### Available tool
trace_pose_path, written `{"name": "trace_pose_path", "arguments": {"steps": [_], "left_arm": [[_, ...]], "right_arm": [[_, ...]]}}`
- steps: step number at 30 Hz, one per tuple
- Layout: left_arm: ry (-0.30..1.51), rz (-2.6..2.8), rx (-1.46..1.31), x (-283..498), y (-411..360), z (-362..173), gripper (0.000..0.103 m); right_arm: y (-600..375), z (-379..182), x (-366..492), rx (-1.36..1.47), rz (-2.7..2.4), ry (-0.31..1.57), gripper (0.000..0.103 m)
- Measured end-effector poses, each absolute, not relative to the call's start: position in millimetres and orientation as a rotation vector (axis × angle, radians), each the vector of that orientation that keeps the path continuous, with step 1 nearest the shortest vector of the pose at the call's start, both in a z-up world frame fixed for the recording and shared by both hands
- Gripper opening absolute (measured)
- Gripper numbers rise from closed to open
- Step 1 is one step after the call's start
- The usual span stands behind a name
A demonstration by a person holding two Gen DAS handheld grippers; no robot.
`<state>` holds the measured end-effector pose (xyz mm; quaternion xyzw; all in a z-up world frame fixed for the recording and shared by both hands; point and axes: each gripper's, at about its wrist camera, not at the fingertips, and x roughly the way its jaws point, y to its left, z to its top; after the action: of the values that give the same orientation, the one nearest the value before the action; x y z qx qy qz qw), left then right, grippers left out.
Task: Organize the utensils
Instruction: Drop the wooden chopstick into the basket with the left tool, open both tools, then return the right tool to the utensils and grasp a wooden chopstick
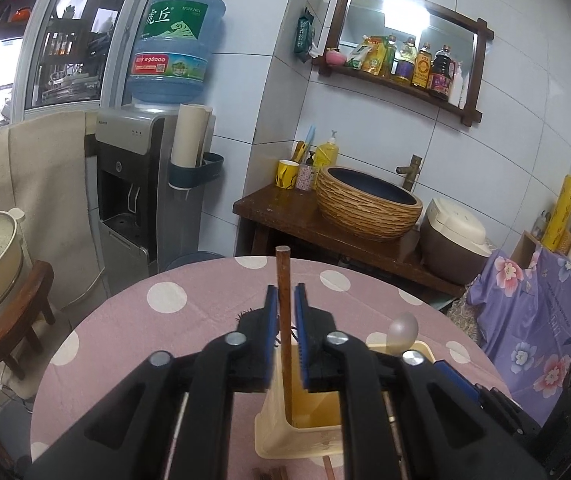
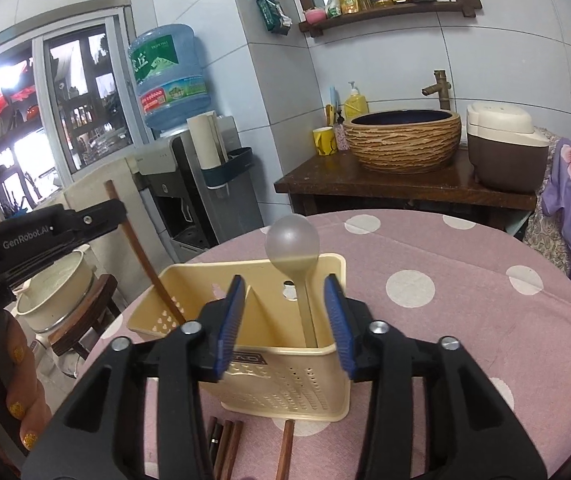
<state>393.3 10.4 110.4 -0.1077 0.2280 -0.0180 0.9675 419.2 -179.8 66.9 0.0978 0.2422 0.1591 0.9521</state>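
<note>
Left gripper [image 1: 284,300]: blue ribbed pads close on either side of a slim, round, reddish-brown wooden chopstick [image 1: 284,320]; contact appears made, though a thin gap on the right pad cannot be ruled out. The chopstick stands near upright, its lower end inside the cream plastic utensil holder [image 1: 273,420].

Right gripper [image 2: 283,320]: jaws wide apart, holding nothing, hovering just above the holder's near wall.

Right wrist view adds detail. The holder [image 2: 285,384] is rectangular with rounded corners, perforated walls and an inner divider forming compartments. The chopstick [image 2: 153,276] leans in the left compartment, gripped higher up by the left gripper [image 2: 117,210]. A matte grey-beige spoon [image 2: 295,256] with a round bowl stands bowl-up in the right compartment. Loose chopsticks [image 2: 227,448] lie flat on the table in front of the holder, one more [image 2: 285,448] apart to their right.

Left wrist view shows only the spoon's bowl [image 1: 403,330] above the rim.

Table: round, pink cloth [image 2: 445,300] with white dots.
</note>
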Motion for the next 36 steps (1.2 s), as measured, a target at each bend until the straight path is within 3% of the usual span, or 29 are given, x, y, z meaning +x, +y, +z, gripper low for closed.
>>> {"name": "trace_pose_path", "arguments": {"steps": [1,2,6,11,14,25,27,31,36], "left_arm": [[0.456,-0.041,-0.222,390,11,111,0.048],[0.444,-0.047,-0.233,385,14,112,0.064],[0.403,-0.059,-0.226,360,18,119,0.068],[0.394,-0.015,-0.212,322,31,117,0.092],[0.432,0.006,-0.201,305,39,107,0.098],[0.695,0.03,-0.136,270,52,18,0.097],[0.742,0.022,-0.149,265,52,1,0.091],[0.829,-0.015,-0.144,263,44,-26,0.067],[0.858,-0.035,-0.129,262,38,-38,0.049]], "right_arm": [[-180,68,418,0.197,0.325,0.487,0.053],[-179,70,414,0.192,0.32,0.477,0.06],[-183,77,394,0.167,0.297,0.422,0.064],[-191,80,365,0.119,0.235,0.413,0.064],[-202,74,349,0.122,0.176,0.459,0.071],[-221,14,308,0.08,0.094,0.71,0.072],[-219,0,304,0.084,0.1,0.752,0.072],[-212,-24,298,0.096,0.123,0.816,0.064],[-184,-32,303,0.032,0.177,0.843,0.055]]}}
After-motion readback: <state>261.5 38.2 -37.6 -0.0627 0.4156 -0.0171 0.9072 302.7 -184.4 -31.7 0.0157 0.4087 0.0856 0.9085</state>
